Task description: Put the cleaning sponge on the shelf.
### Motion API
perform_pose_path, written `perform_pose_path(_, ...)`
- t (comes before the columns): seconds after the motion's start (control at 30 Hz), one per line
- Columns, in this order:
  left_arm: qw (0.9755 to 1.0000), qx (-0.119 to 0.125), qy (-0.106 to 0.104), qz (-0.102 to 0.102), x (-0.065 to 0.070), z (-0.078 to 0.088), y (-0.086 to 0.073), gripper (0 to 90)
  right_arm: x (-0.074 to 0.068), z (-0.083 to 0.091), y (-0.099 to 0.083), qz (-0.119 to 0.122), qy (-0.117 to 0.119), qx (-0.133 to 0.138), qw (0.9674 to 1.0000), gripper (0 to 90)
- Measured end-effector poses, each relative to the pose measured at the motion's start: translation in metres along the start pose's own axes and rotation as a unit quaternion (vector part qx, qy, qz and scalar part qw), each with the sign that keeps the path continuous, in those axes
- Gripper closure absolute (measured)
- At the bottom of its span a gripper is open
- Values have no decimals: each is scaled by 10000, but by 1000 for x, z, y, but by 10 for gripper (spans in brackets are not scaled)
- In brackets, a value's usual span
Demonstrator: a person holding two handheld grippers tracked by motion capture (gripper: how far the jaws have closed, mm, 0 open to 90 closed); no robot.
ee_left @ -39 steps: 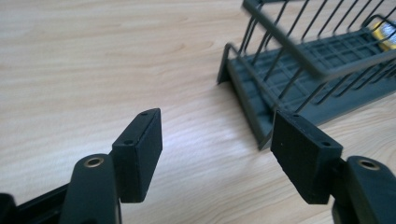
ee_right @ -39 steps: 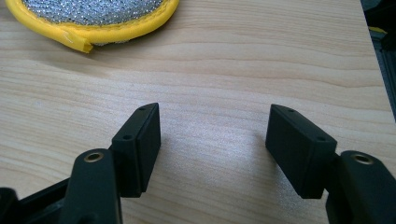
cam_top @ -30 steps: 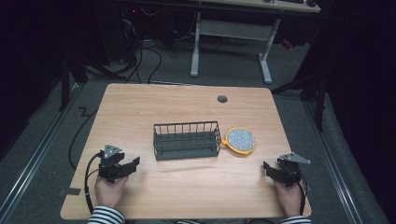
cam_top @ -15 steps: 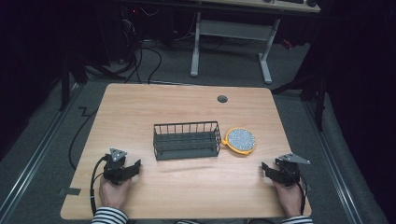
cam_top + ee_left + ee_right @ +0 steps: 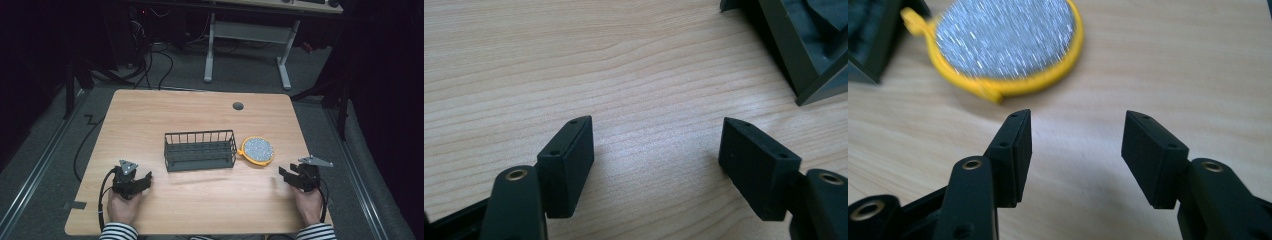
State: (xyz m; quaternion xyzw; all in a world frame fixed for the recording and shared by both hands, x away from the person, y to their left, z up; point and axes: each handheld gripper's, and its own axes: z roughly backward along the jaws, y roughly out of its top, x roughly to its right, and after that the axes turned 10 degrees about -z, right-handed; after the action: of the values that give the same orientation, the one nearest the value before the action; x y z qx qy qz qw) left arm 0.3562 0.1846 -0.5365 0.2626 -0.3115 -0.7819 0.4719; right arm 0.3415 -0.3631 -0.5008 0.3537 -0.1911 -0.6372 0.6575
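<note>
The yellow-rimmed round brush [image 5: 258, 150] lies flat on the table [image 5: 200, 210] just right of the wire basket [image 5: 200, 150], its glittery face blurred and its top cut off in the right gripper view. The right gripper [image 5: 285, 176] sits low near it, jaws just narrowing on nothing. The left gripper [image 5: 145, 180], well apart, has just been widening, empty.

Before you: a light wooden table [image 5: 150, 120] with rounded corners, its grain running across your view. Near its far edge you see a round dark cable port [image 5: 238, 106]. Beyond the table stands a white desk frame [image 5: 208, 55] on grey carpet [image 5: 320, 75]. Black cables [image 5: 150, 60] trail over the floor to your far left. A grey tape strip [image 5: 75, 205] lies by the table's near-left corner.
</note>
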Motion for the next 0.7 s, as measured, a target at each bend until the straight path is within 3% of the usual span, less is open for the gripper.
perform_pose_path(0.2, 10000, 1, -1, 0, 0, 0, 0, 307, -9, -11, 30, 36, 184, 35, 9998, 449)
perform_pose_path(0.37, 10000, -4, 12, -1, 0, 0, 0, 306, -18, -29, 50, 294, -11, -109, 9995, 450)
perform_pose_path(0.57, 10000, -6, 15, -2, 0, -1, 1, 303, -15, -47, 64, 60, 78, -246, 9997, 423)
perform_pose_path(0.7, 10000, -2, 16, 2, 0, -1, 1, 303, -16, -53, 70, 57, 20, -304, 9995, 401)
